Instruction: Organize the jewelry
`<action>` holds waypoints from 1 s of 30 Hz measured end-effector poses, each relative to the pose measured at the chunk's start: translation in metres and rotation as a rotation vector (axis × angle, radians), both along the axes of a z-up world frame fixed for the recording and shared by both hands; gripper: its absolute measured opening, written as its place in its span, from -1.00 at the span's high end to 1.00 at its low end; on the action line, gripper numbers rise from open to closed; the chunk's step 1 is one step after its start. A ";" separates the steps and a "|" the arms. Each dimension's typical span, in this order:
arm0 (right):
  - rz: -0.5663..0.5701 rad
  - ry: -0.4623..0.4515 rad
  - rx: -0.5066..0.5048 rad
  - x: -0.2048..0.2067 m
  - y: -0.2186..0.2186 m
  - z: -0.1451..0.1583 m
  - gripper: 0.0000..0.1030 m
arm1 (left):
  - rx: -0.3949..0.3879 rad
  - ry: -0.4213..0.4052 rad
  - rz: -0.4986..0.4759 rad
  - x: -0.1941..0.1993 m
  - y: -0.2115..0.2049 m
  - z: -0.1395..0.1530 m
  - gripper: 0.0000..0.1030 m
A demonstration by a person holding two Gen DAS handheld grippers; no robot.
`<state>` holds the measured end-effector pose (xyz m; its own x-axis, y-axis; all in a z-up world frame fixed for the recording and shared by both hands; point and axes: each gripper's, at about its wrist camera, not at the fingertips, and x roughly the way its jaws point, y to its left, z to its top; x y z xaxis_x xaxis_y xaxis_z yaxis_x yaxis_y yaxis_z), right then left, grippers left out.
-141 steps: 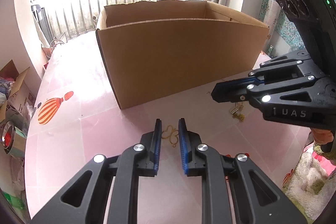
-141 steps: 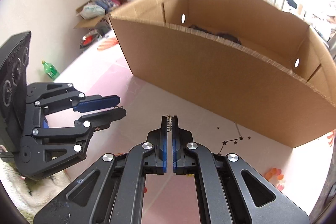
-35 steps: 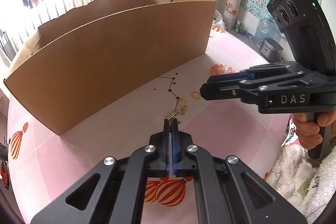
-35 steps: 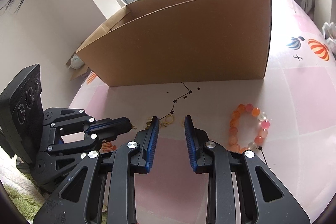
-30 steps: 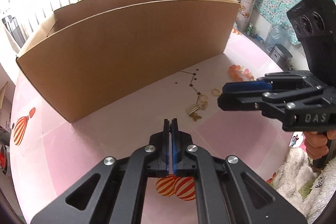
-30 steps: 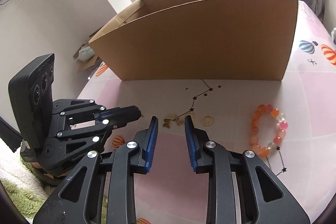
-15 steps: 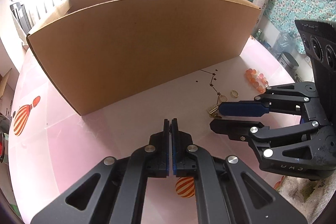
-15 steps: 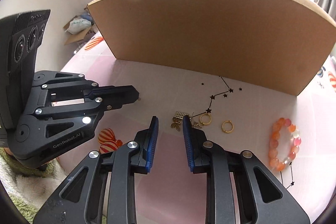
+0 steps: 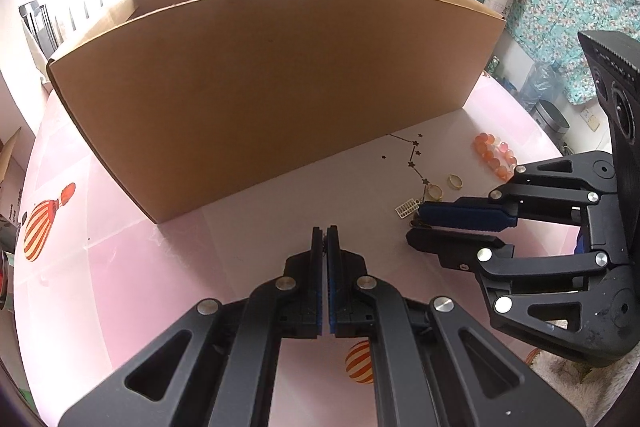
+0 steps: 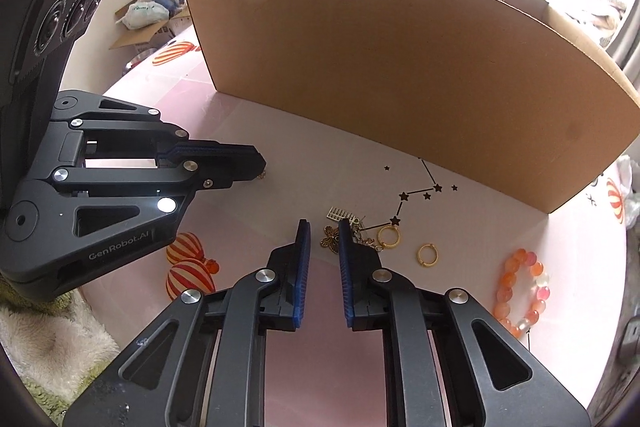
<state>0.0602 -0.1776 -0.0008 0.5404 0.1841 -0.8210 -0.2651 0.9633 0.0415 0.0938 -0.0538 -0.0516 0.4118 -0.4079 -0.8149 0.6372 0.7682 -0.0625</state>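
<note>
The butterfly charm (image 10: 330,236) lies on the pink table (image 10: 304,163) between the tips of the right gripper (image 10: 322,227), whose jaws are closing around it without yet pinching. The left gripper (image 9: 325,231), farther off, is clenched empty.

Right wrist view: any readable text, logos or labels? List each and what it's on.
"GenRobot.AI": printed on the lower side plate of the left gripper.
Raised lettering on top of the camera housing of that gripper: too blurred to read.
Print on the bag in the background: too small to read.
</note>
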 end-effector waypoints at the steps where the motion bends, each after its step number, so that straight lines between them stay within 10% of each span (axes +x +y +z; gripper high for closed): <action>1: 0.000 0.002 0.003 -0.001 0.001 0.000 0.86 | 0.000 0.001 0.000 0.000 0.002 0.001 0.97; 19: -0.003 -0.036 0.056 -0.017 -0.014 0.009 0.91 | -0.019 -0.049 0.000 -0.012 0.004 0.015 0.97; 30: 0.013 -0.179 0.214 -0.023 -0.051 0.077 0.91 | -0.186 -0.169 -0.057 -0.022 0.017 0.092 0.97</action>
<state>0.0377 -0.2288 0.0759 0.6698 0.3510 -0.6543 -0.2985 0.9342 0.1956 0.0720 -0.0369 0.0405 0.5081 -0.5703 -0.6455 0.6923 0.7162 -0.0879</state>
